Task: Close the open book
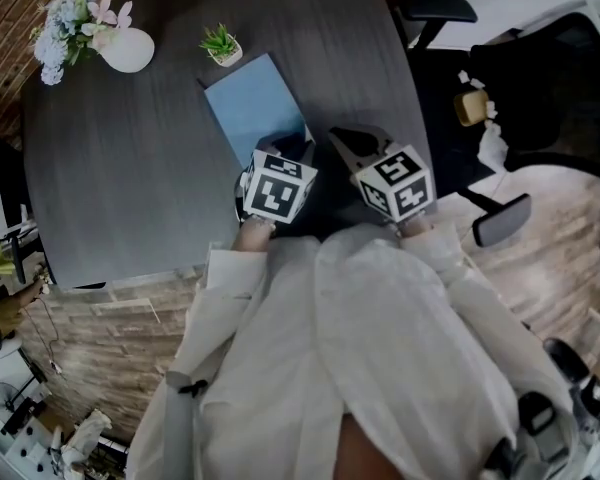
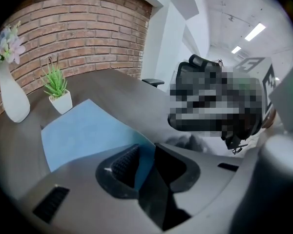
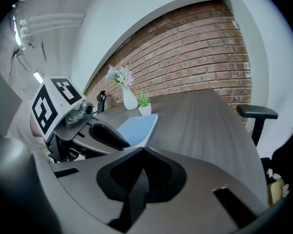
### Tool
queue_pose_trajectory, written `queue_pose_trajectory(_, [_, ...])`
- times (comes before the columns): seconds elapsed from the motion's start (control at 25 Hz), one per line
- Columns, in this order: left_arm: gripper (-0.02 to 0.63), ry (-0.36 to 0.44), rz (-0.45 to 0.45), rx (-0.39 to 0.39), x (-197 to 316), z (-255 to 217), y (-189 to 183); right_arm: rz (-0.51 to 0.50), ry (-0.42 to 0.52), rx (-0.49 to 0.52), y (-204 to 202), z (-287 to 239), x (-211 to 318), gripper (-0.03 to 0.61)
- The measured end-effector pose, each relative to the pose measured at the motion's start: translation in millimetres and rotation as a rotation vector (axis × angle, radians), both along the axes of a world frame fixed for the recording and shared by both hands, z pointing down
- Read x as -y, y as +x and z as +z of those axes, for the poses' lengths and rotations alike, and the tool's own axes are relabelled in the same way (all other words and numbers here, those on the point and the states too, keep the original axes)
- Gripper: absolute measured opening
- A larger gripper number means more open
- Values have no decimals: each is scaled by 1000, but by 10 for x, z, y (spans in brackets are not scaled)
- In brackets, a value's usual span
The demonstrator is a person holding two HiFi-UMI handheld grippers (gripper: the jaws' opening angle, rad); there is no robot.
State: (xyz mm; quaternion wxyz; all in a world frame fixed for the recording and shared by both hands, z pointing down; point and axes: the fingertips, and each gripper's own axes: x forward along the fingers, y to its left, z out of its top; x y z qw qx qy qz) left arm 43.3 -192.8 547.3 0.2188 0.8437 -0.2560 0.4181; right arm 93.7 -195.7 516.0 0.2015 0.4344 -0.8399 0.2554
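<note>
The dark wooden table (image 1: 110, 168) curved round at its far and right edges, and an office chair (image 1: 435, 8) stood just past the right edge. A wide stretch of tabletop lay between the blue book (image 1: 255, 108) and the left edge.

The book lay closed and flat, cover up, right of the table's middle, running from the far edge toward the near edge.

The left gripper (image 2: 145, 150) hung over the book's near end, pointing down at it. Its jaws stood apart, with the blue cover showing in the gap and neither pad pressing on it. The right gripper (image 3: 142, 160) hovered just right of the book's near corner, jaws together and holding nothing.

Near the far left corner a white vase (image 1: 128, 52) held pale flowers (image 1: 65, 23). A small white pot (image 1: 226, 55) with a green plant (image 1: 218, 38) stood just beside the book's far corner.
</note>
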Motion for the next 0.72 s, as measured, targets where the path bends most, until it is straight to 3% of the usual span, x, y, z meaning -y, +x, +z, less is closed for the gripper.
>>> queue_pose_trajectory(0.44, [99, 26, 50, 15, -46, 13, 27, 14, 1, -6, 42, -3, -13, 6])
queue_pose_trajectory(0.72, [121, 22, 58, -19, -76, 0, 47, 12, 4, -8, 23, -20, -27, 6])
